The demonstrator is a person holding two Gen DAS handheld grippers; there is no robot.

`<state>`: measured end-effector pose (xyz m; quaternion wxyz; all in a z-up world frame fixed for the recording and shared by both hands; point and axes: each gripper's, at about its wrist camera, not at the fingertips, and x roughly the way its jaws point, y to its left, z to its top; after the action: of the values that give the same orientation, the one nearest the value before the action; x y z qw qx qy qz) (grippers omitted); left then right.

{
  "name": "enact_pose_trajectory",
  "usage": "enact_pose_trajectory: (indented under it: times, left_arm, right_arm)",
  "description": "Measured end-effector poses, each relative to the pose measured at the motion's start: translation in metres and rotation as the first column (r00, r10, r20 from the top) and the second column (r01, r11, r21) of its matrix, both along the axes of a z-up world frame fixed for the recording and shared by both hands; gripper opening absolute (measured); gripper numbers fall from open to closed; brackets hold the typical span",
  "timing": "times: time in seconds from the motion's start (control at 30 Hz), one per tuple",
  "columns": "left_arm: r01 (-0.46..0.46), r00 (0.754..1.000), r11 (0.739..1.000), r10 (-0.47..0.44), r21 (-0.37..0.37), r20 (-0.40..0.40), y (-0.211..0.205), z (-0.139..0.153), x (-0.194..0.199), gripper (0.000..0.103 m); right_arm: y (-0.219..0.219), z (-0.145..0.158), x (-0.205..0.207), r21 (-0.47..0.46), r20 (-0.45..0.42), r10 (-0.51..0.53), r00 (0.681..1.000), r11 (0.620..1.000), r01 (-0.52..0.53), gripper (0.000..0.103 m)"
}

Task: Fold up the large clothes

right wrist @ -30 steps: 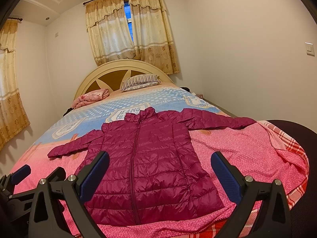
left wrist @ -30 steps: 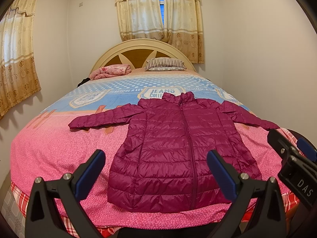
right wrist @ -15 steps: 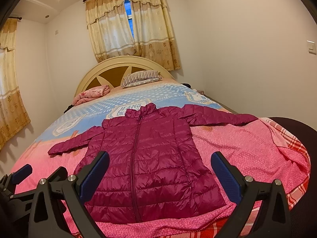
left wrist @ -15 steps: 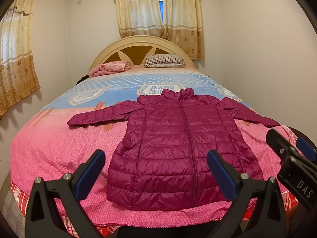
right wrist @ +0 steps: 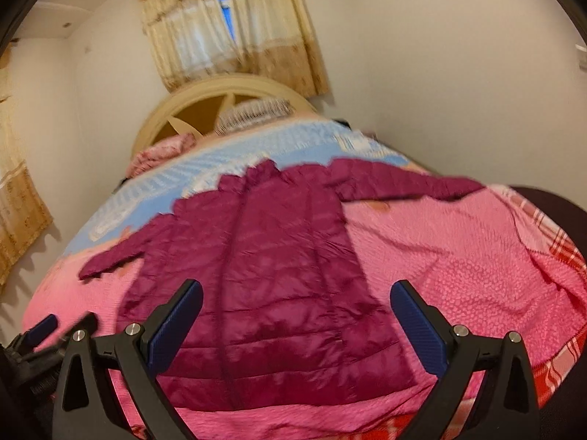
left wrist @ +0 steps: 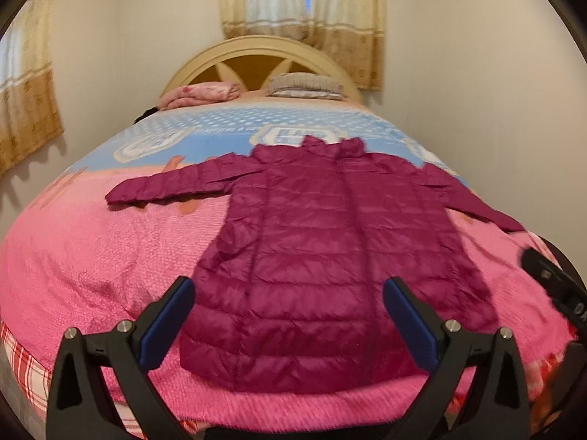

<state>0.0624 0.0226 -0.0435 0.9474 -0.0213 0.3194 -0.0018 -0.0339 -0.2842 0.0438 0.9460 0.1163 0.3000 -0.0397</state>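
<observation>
A magenta quilted puffer coat is lying flat and front-up on the bed, zip closed, collar pointing toward the headboard at twelve o'clock and hem sitting near the foot edge at six o'clock. Its sleeves are stretching out to either side, one reaching toward nine o'clock, the other toward three o'clock. The left gripper is hovering just short of the hem, fingers spread wide with nothing between them; the right gripper is hanging beside it over the coat's lower right portion, its fingers equally wide apart and empty. Both views are blurring, so finer detail of the fabric is hard to read. By my reading, no fold has been made yet: this is the approach, with the coat laid out and waiting. The next move probably calls for each gripper to travel up to a sleeve or a side edge, closing on the padded fabric and carrying it across the body toward the zip line. The shell looks slick and puffy, so a shallow pinch could slip; taking a good bite of the cuff or seam should hold better. A striped pillow and a pink bundle are sitting far up by the headboard, well apart from the coat.
</observation>
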Motion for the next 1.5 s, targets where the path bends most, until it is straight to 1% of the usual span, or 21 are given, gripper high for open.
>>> enact_pose_trajectory:
  times: [0.07, 0.17, 0.23, 0.27, 0.33, 0.43, 0.47, 0.6, 0.67, 0.73, 0.83, 0.9, 1.03, 1.1, 1.2, 1.23, 1.27, 1.3, 1.37, 1.43, 1.5]
  left_arm:
    - [-0.014, 1.000, 1.000, 0.014, -0.001, -0.002, 0.006, -0.007, 0.023, 0.103]
    - [-0.032, 0.999, 0.999, 0.032, 0.029, -0.004, 0.014, -0.012, 0.057, 0.103]
    - [-0.047, 0.999, 0.998, 0.048, 0.036, -0.010, 0.022, -0.014, 0.078, 0.103]
    - [-0.063, 0.998, 0.997, 0.063, 0.036, -0.014, 0.027, -0.016, 0.090, 0.103]
    - [-0.100, 0.995, 0.995, 0.100, 0.029, -0.015, 0.038, -0.023, 0.116, 0.103]
    - [-0.130, 0.991, 0.991, 0.130, 0.023, -0.028, 0.047, -0.033, 0.151, 0.103]
    - [-0.139, 0.990, 0.990, 0.140, 0.027, -0.033, 0.049, -0.038, 0.167, 0.103]
    - [-0.168, 0.984, 0.984, 0.170, 0.053, -0.042, 0.054, -0.052, 0.206, 0.103]
    - [-0.182, 0.981, 0.981, 0.186, 0.068, -0.047, 0.056, -0.057, 0.222, 0.103]
    - [-0.183, 0.981, 0.981, 0.186, 0.066, -0.056, 0.057, -0.063, 0.236, 0.103]
    - [-0.163, 0.984, 0.985, 0.166, 0.050, -0.063, 0.055, -0.073, 0.251, 0.103]
    - [-0.157, 0.985, 0.985, 0.162, 0.074, -0.061, 0.050, -0.082, 0.259, 0.103]
    - [-0.127, 0.980, 0.989, 0.138, 0.081, -0.146, 0.045, -0.097, 0.271, 0.103]
    - [-0.140, 0.972, 0.988, 0.148, 0.059, -0.180, 0.050, -0.101, 0.274, 0.103]
    - [-0.145, 0.965, 0.989, 0.144, 0.012, -0.221, 0.056, -0.107, 0.277, 0.103]
    - [-0.146, 0.963, 0.989, 0.143, 0.001, -0.229, 0.058, -0.108, 0.277, 0.103]
    - [-0.146, 0.962, 0.989, 0.140, -0.009, -0.235, 0.059, -0.108, 0.277, 0.103]
    - [-0.146, 0.961, 0.989, 0.137, -0.020, -0.240, 0.060, -0.110, 0.278, 0.103]
    - [-0.146, 0.961, 0.989, 0.135, -0.031, -0.241, 0.062, -0.109, 0.276, 0.103]
    - [-0.146, 0.962, 0.989, 0.133, -0.036, -0.238, 0.061, -0.110, 0.276, 0.103]
    - [-0.146, 0.962, 0.989, 0.132, -0.038, -0.238, 0.062, -0.109, 0.276, 0.103]
  right_arm:
    - [-0.024, -0.013, 0.021, 0.019, -0.052, -0.015, 0.999, 1.000, 0.016, 0.102]
    - [-0.066, -0.021, 0.044, 0.035, -0.082, -0.069, 0.994, 0.997, 0.072, 0.099]
    - [-0.096, -0.016, 0.056, 0.025, -0.064, -0.107, 0.992, 0.994, 0.109, 0.077]
    - [-0.115, -0.014, 0.065, 0.027, -0.065, -0.134, 0.989, 0.990, 0.136, 0.073]
    - [-0.151, -0.013, 0.080, 0.052, -0.084, -0.207, 0.975, 0.976, 0.212, 0.072]
    - [-0.218, -0.015, 0.111, 0.135, -0.128, -0.312, 0.942, 0.935, 0.328, 0.072]
    - [-0.244, -0.019, 0.125, 0.169, -0.154, -0.351, 0.924, 0.912, 0.374, 0.072]
    - [-0.311, -0.039, 0.169, 0.287, -0.238, -0.406, 0.882, 0.838, 0.463, 0.072]
    - [-0.338, -0.051, 0.186, 0.291, -0.276, -0.453, 0.848, 0.801, 0.523, 0.072]
    - [-0.353, -0.061, 0.200, 0.277, -0.294, -0.476, 0.829, 0.787, 0.551, 0.072]
    - [-0.359, -0.072, 0.221, 0.216, -0.321, -0.497, 0.806, 0.790, 0.574, 0.072]
    - [-0.362, -0.080, 0.236, 0.171, -0.339, -0.512, 0.789, 0.791, 0.587, 0.072]
    - [-0.367, -0.091, 0.262, 0.056, -0.338, -0.534, 0.775, 0.810, 0.583, 0.072]
    - [-0.366, -0.097, 0.278, 0.005, -0.365, -0.517, 0.774, 0.830, 0.557, 0.072]
    - [-0.362, -0.107, 0.291, -0.091, -0.387, -0.519, 0.762, 0.844, 0.528, 0.070]
    - [-0.359, -0.110, 0.293, -0.123, -0.393, -0.523, 0.756, 0.845, 0.521, 0.059]
    - [-0.358, -0.112, 0.294, -0.150, -0.404, -0.529, 0.747, 0.843, 0.516, 0.051]
    - [-0.359, -0.115, 0.293, -0.156, -0.418, -0.532, 0.736, 0.841, 0.518, 0.039]
    - [-0.361, -0.117, 0.289, -0.155, -0.411, -0.536, 0.737, 0.838, 0.523, 0.032]
    - [-0.363, -0.117, 0.286, -0.143, -0.409, -0.538, 0.738, 0.836, 0.530, 0.021]
    - [-0.363, -0.111, 0.279, -0.126, -0.388, -0.538, 0.748, 0.835, 0.535, 0.013]
